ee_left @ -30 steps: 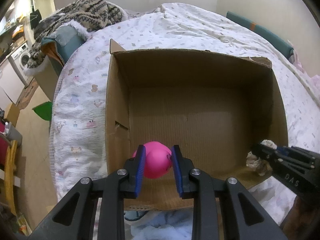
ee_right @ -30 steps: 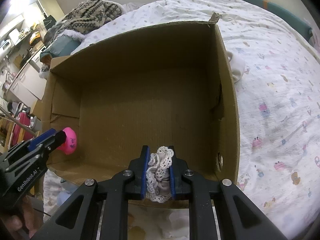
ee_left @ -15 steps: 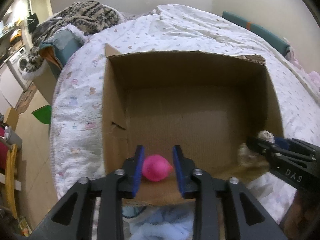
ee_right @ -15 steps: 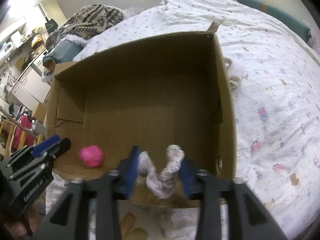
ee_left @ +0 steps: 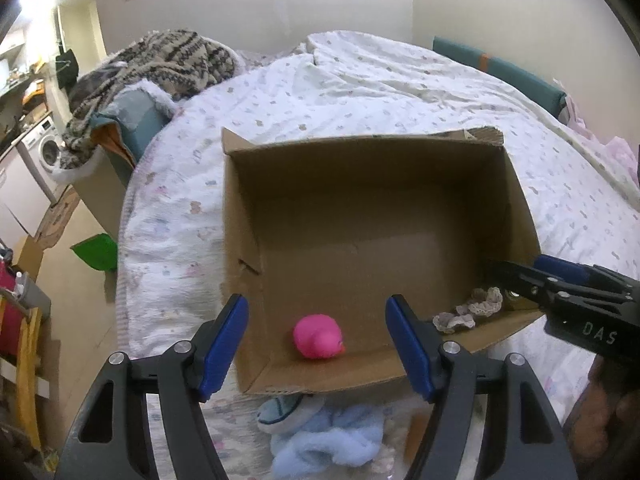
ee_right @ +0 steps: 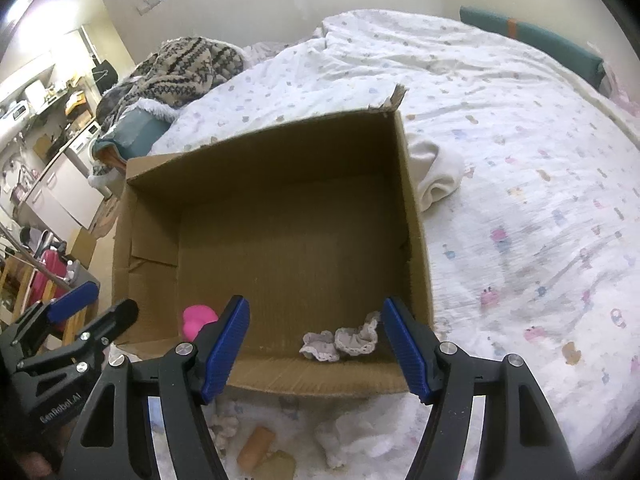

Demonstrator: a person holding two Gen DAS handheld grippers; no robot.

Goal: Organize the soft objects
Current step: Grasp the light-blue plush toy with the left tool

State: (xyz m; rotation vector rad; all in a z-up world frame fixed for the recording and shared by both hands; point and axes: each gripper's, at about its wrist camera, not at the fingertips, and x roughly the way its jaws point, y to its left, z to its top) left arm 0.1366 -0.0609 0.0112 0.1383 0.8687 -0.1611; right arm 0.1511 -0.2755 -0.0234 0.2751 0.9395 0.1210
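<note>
Left gripper (ee_left: 316,346): jaws wide apart, empty, above pink toy (ee_left: 318,337) lying in box (ee_left: 360,216) near-left corner | right gripper (ee_right: 314,346): jaws spread, empty, over lace scrunchie (ee_right: 342,340) on box floor | we lift both clear of the near wall | next: blue cloth (ee_left: 332,436), orange roll (ee_right: 256,446) before box; white cloth (ee_right: 438,178) beside its right wall.
</note>
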